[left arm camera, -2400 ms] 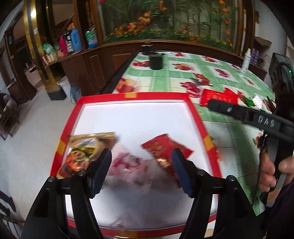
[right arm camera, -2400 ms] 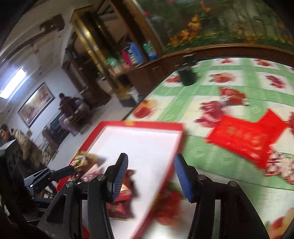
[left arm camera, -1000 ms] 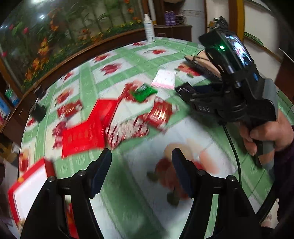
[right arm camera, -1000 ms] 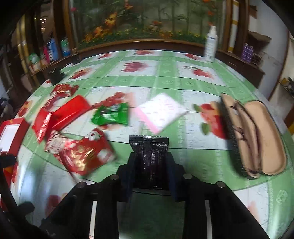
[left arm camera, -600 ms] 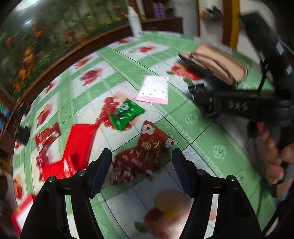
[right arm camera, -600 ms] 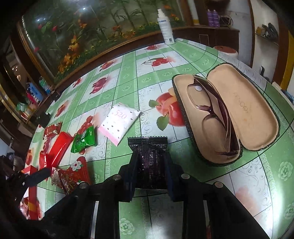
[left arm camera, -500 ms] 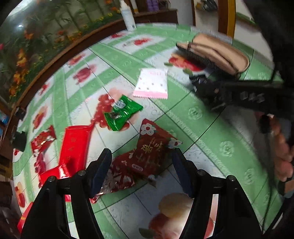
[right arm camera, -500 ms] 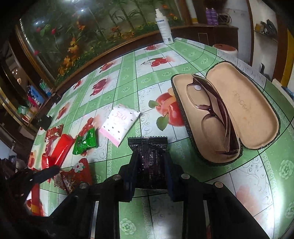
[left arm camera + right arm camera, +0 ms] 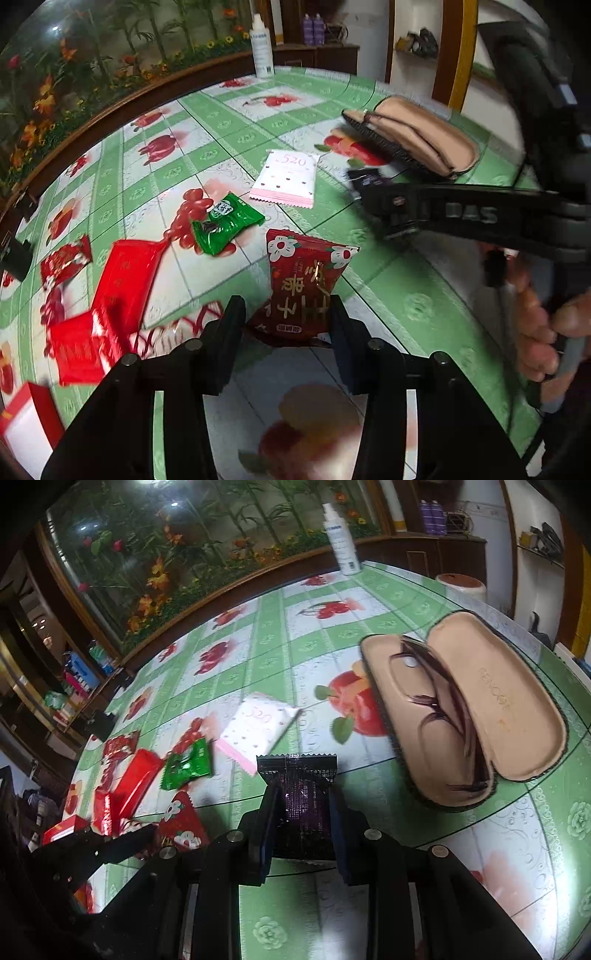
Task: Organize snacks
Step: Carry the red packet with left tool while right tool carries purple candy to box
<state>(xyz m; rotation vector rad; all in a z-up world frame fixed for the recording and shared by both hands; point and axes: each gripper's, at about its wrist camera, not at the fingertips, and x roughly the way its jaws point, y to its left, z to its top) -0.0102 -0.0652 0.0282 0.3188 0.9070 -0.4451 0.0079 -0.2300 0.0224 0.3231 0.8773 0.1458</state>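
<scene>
both views look forward and down along their own gripper fingers, low and close over the green table. they share the pink packet, green packet and open glasses case.

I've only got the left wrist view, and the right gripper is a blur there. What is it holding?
Observer: The right gripper is shut on a dark purple packet, its crimped top edge sticking out past the fingertips.
Operator: I see the tan case only edge-on. Anything in it?
Observer: The glasses case lies open, with a pair of dark-framed glasses in its left half.
</scene>
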